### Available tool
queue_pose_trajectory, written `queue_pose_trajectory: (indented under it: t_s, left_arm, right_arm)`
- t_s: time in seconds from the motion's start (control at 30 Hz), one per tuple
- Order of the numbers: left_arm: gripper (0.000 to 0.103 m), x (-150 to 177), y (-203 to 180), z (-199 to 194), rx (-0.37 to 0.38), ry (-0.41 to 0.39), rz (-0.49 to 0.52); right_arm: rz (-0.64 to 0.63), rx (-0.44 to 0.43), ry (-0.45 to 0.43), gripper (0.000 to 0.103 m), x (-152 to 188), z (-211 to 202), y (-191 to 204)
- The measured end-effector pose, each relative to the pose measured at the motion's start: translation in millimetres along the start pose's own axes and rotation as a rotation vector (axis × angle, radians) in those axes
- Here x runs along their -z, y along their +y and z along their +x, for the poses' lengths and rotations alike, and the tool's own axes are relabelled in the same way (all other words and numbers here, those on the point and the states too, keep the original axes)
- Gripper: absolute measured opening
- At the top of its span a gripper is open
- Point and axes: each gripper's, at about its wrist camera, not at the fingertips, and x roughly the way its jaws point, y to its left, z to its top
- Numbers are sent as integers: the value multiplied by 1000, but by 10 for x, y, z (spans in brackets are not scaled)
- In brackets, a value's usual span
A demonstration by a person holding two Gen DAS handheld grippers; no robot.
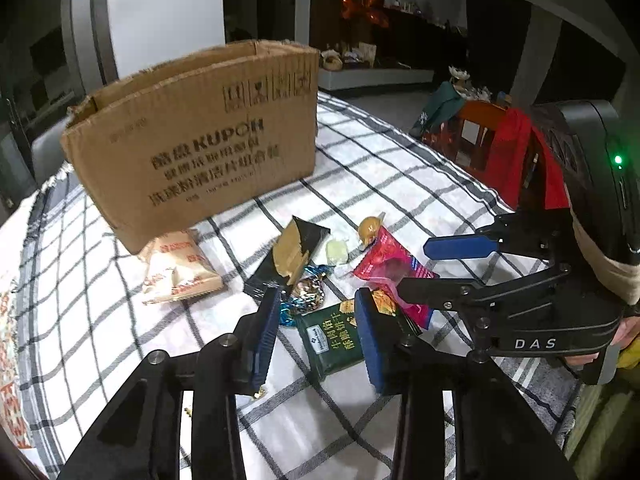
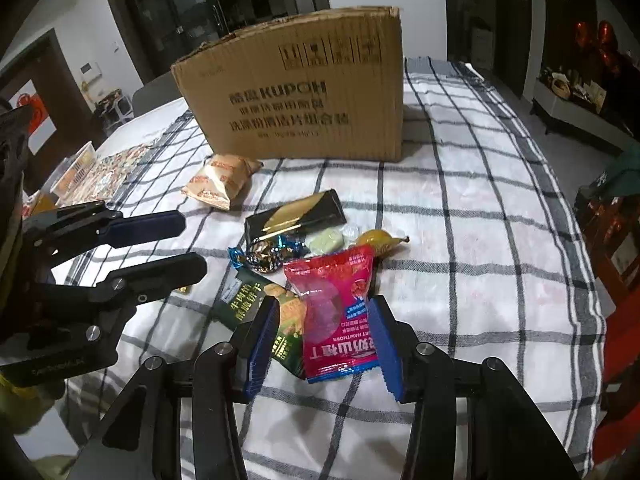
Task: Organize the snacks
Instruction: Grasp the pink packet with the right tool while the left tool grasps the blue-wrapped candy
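Several snacks lie on the checked tablecloth in front of an open-topped cardboard box (image 1: 192,148) (image 2: 304,92). My left gripper (image 1: 318,340) hangs open over a dark green cracker packet (image 1: 332,336) (image 2: 256,300), which lies between its blue pads. My right gripper (image 2: 324,344) is open astride a red hawthorn packet (image 2: 336,320) (image 1: 384,260); its pads do not press on it. Each gripper also shows in the other's view: the right gripper (image 1: 424,268) and the left gripper (image 2: 192,244). A black-and-gold packet (image 1: 288,256), a foil candy (image 1: 306,294) and a beige packet (image 1: 180,272) lie nearby.
A pale green candy (image 2: 326,240) and a yellow sweet (image 2: 380,238) sit behind the red packet. A small gold piece (image 2: 184,289) lies under the left gripper. A chair draped in red cloth (image 1: 516,152) stands past the table's right edge. A plastic basket (image 2: 76,166) is far left.
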Motion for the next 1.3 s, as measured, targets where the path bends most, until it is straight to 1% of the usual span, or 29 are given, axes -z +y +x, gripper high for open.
queue_pose_trajectory:
  t_s: [0.07, 0.13, 0.23, 0.4, 0.57, 0.63, 0.7, 0.83, 0.93, 1.0, 1.2, 1.3]
  left_arm:
    - [32, -19, 9, 83, 29, 19, -6]
    - [31, -35, 19, 163, 48, 37, -7]
    - [29, -48, 34, 269, 53, 53, -1]
    - [28, -84, 18, 390, 36, 65, 33]
    - [24, -125, 33, 472, 4, 63, 36]
    - [24, -122, 30, 508, 10, 72, 38]
    - [24, -119, 16, 531, -9, 69, 57]
    - [24, -129, 18, 592, -14, 81, 62]
    - [24, -93, -14, 611, 5, 98, 72]
    - [24, -65, -52, 601, -12, 96, 98]
    - [24, -106, 1, 689, -26, 106, 78]
    - [24, -100, -34, 725, -41, 107, 104]
  right_arm:
    - [6, -4, 4, 47, -8, 29, -11]
    - [10, 3, 11, 47, -8, 62, -19]
    - [10, 12, 20, 47, -3, 105, -29]
    - [23, 15, 29, 47, -10, 158, -62]
    - [44, 10, 23, 47, -23, 180, -98]
    - [50, 7, 21, 47, -29, 190, -104]
    - [53, 4, 22, 47, -35, 203, -108]
    - [61, -2, 23, 47, -32, 231, -117]
    - [65, -7, 20, 47, -31, 234, -124]
    - [64, -10, 19, 46, -26, 232, -125]
    - [66, -4, 16, 44, -42, 252, -120]
    - [66, -7, 15, 41, -50, 262, -121]
